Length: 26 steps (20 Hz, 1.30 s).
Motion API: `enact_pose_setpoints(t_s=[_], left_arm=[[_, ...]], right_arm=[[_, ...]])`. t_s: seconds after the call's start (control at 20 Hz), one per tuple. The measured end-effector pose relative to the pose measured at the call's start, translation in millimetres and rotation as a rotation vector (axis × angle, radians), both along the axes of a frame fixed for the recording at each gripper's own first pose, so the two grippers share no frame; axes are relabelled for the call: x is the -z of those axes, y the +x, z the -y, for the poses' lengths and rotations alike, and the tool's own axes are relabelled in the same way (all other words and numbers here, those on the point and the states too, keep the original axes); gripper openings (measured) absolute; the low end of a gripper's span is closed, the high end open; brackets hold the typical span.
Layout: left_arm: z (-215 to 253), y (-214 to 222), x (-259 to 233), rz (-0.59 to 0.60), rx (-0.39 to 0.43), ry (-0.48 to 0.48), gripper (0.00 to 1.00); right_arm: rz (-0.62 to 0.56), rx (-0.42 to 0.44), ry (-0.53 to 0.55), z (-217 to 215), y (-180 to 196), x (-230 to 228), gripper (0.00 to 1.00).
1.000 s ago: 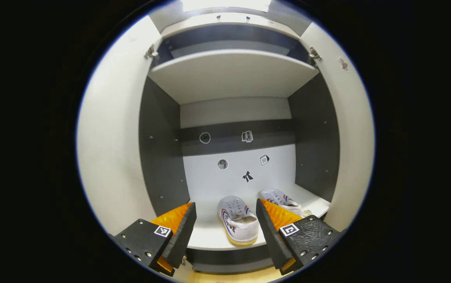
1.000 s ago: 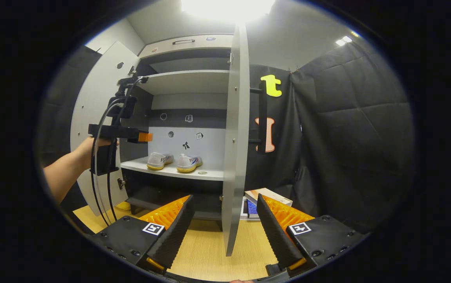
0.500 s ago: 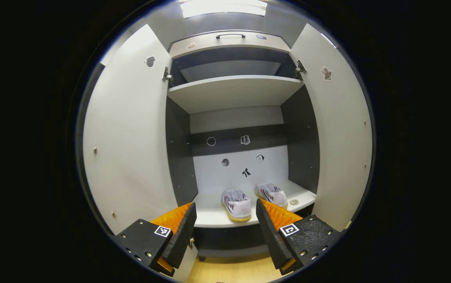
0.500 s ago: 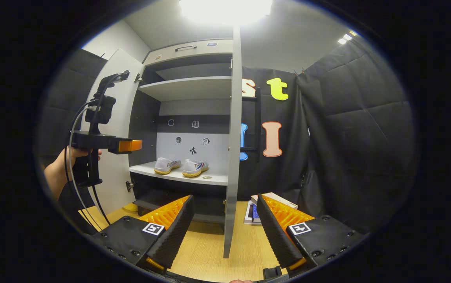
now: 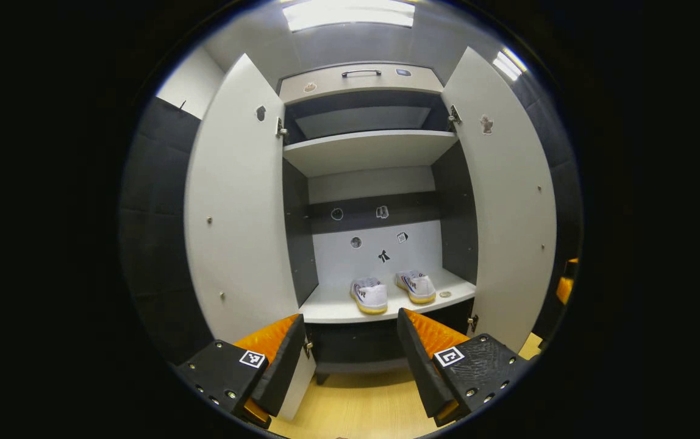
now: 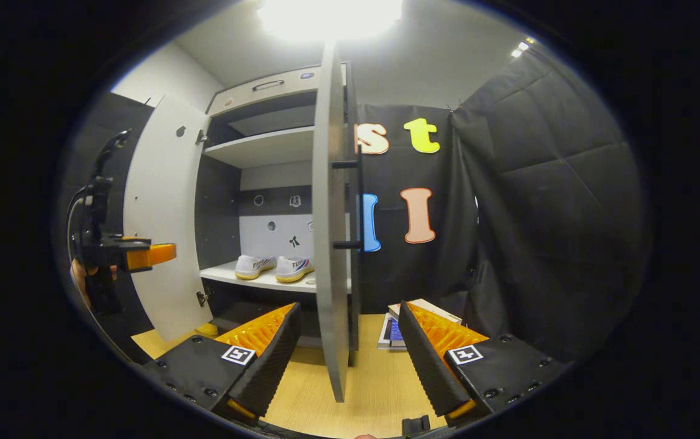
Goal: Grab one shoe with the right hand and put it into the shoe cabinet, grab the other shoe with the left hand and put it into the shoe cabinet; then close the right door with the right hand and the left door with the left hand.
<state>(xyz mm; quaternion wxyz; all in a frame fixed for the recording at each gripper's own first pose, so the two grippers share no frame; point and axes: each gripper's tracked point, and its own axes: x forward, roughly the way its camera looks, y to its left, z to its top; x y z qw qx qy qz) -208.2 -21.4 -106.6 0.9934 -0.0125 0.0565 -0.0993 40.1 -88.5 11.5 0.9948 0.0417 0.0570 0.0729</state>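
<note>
Backed off from the cabinet since a second ago: left tongs [image 5: 350, 356] now well clear of the shelf, both doors fully in frame where before the shelf edge sat right at the fingertips. Right tongs [image 6: 350, 360] shifted too, so the right door [image 6: 330, 244] now reads nearly edge-on with its handle [image 6: 356, 204] showing on the far side.

Both tongs gaping wide, holding nothing.

Shoes done. Left shoe [image 5: 369, 295] and right shoe [image 5: 416, 286] parked side by side on the lower shelf [image 5: 332, 311] of the shoe cabinet [image 5: 359, 76], heels toward the near edge, close together but whether touching can't tell. Same pair visible in right gripper view at [image 6: 252, 266] and [image 6: 292, 269]. Small round disc [image 5: 445, 294] on the shelf just right of the pair; can't tell what.

Doors not done. Left door [image 5: 237, 207] swung wide open, right door likewise open. Left tongs seen from the right gripper view [image 6: 142, 256], held by a hand [image 6: 78, 283], hanging near the left door's inner face, not touching as far as visible.

Remaining, by judgement: right door shut with right tongs, then left door with left tongs. Roughly half to two thirds through. Right tongs sit astride the right door's near edge, so looks staged for the push. Books [image 6: 402, 323] on the floor [image 6: 374, 384] behind the right door, out of the closing swing.
</note>
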Motion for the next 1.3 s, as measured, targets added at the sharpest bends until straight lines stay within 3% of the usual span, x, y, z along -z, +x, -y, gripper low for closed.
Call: enact_pose_setpoints(t_s=[0.55,0.8,1.05,1.15,1.2,1.25,1.3], left_arm=[[-53.1,-38.5,17.2,-0.033,-0.044,-0.004,0.81],[-98.2,-44.6,19.1,-0.037,-0.075,-0.015,0.81],[-154.7,-46.2,25.1,-0.046,-0.126,-0.008,0.81],[-180.6,-48.4,26.5,-0.049,-0.152,-0.010,0.82],[-193.0,-47.7,28.6,-0.053,-0.163,-0.014,0.82],[-203.0,-48.5,30.8,-0.055,-0.173,-0.015,0.81],[-214.5,-47.7,32.6,-0.057,-0.185,-0.016,0.81]], right_arm=[[0.057,0.224,-0.059,61.2,38.8,-47.5,0.96],[0.117,0.325,-0.062,63.3,56.3,-82.5,0.99],[0.105,0.362,-0.083,47.6,71.0,-92.6,0.98],[0.117,0.390,-0.124,45.0,68.7,-97.9,0.91],[0.117,0.395,-0.132,41.4,67.5,-98.5,0.95],[0.115,0.400,-0.137,37.9,67.7,-99.5,0.92],[0.112,0.408,-0.144,35.7,67.0,-99.7,0.95]])
